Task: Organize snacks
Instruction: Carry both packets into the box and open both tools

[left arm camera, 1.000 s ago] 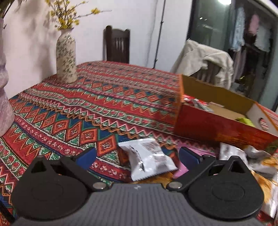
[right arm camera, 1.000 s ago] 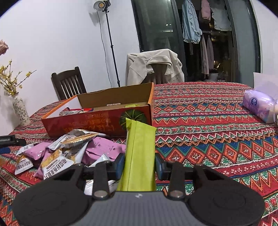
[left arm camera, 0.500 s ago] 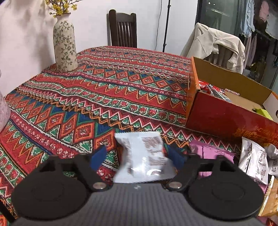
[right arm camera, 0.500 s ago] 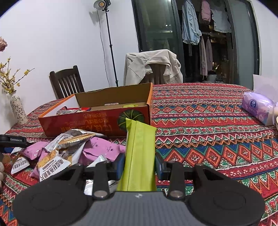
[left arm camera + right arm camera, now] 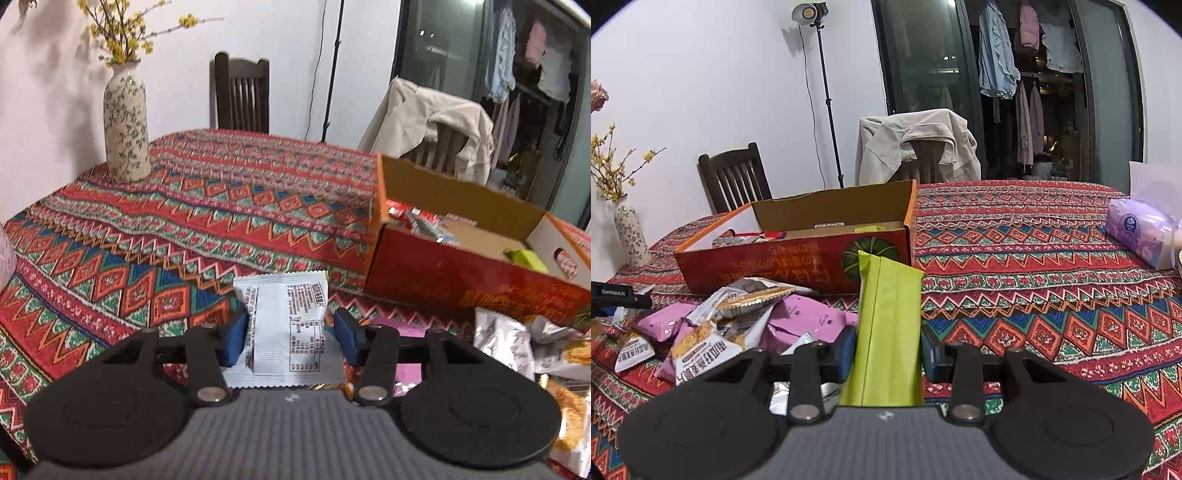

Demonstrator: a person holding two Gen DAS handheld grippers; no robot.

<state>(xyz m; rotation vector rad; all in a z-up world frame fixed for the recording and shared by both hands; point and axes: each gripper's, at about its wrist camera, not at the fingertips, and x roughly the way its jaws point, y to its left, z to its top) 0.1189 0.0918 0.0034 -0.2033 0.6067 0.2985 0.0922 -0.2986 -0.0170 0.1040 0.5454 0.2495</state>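
My left gripper (image 5: 290, 341) is shut on a white snack packet (image 5: 286, 325) and holds it above the patterned tablecloth, left of the red cardboard box (image 5: 461, 275). My right gripper (image 5: 886, 356) is shut on a long green snack packet (image 5: 886, 328) and holds it upright in front of the same box (image 5: 790, 264). A pile of loose snack packets (image 5: 727, 325) in pink, white and orange lies in front of the box; it also shows in the left wrist view (image 5: 524, 347). The box holds several packets.
A flowered vase (image 5: 126, 123) stands at the table's far left. A purple tissue pack (image 5: 1141, 230) lies at the right edge. Two chairs (image 5: 735, 179) stand behind the table, one with a jacket (image 5: 916, 142) over it. A light stand (image 5: 823, 92) is by the wall.
My left gripper has closed on the white packet and lifted it off the table. My right gripper has stayed nearly still with the green packet.
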